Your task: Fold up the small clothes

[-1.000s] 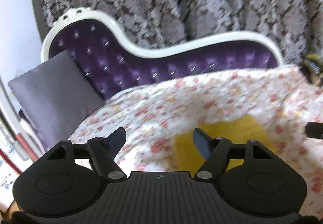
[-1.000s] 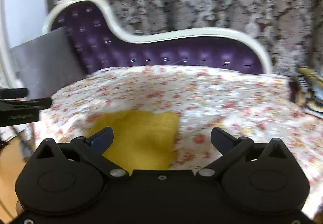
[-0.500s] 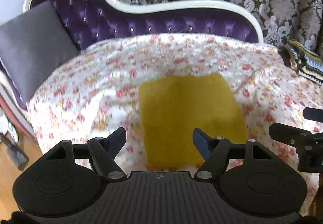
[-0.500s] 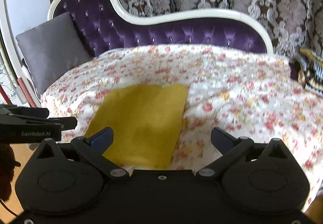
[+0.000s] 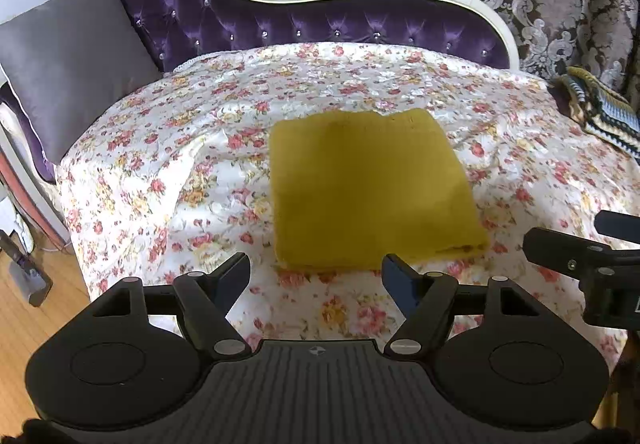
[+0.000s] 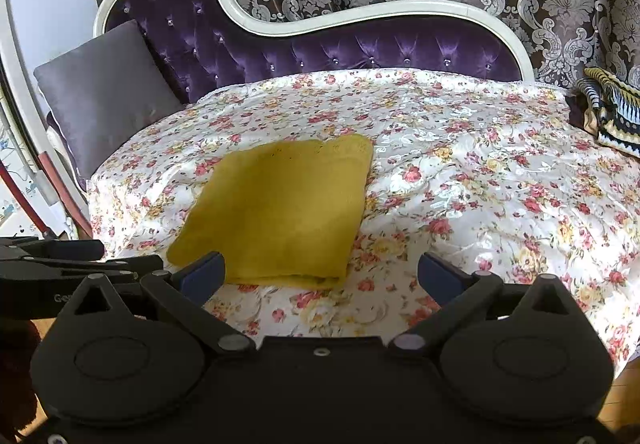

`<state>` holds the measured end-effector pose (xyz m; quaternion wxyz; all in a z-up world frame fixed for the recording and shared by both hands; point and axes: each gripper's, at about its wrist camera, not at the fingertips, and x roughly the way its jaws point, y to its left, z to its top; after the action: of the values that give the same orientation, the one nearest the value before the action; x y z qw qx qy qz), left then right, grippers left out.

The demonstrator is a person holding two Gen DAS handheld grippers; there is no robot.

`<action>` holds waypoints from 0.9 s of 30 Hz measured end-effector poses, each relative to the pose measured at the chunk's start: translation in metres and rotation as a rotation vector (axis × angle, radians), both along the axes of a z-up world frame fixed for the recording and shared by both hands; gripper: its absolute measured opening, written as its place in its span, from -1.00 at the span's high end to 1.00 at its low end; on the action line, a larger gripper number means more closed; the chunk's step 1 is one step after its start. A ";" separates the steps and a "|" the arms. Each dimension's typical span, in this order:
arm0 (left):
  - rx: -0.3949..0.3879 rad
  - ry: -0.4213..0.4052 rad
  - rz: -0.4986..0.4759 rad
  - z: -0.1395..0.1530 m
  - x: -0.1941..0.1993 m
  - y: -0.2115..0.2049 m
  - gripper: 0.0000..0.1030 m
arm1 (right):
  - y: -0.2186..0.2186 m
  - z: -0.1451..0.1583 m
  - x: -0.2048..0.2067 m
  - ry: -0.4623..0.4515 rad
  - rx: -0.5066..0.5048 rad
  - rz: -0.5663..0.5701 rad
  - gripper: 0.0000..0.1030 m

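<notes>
On the floral cover (image 5: 168, 180), centre, a folded yellow cloth (image 5: 368, 188) lies flat. Left gripper (image 5: 316, 278) & right gripper (image 6: 320, 276) both wide, nothing between fingers, just short of cloth's near edge. Vs 1 s ago: both tilted down, closer; cloth fills more of view. Grey cushion (image 5: 68, 64) at 10 o'clock.

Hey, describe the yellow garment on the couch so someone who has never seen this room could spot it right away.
Find the purple tufted chaise with the white frame, its seat draped in a floral sheet. Near the sheet's front edge lies the mustard-yellow garment, flat and roughly rectangular. It is the only plain, single-colour cloth on the flowers, unlike the grey cushion at the left end and the striped knit at the right.
</notes>
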<state>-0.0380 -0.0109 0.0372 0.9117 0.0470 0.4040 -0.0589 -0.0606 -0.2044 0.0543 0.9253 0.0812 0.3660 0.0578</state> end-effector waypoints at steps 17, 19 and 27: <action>-0.018 0.030 0.009 -0.005 -0.011 -0.002 -0.38 | 0.009 -0.003 -0.010 -0.004 -0.015 0.016 -0.98; -0.020 0.037 0.010 -0.006 -0.011 -0.002 -0.38 | 0.009 -0.004 -0.010 -0.003 -0.015 0.017 -0.98; -0.028 0.045 0.010 -0.007 -0.011 -0.002 -0.38 | 0.010 -0.005 -0.009 0.000 -0.013 0.019 -0.98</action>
<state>-0.0488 -0.0132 0.0304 0.9032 0.0307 0.4237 -0.0609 -0.0700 -0.1948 0.0498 0.9252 0.0717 0.3671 0.0643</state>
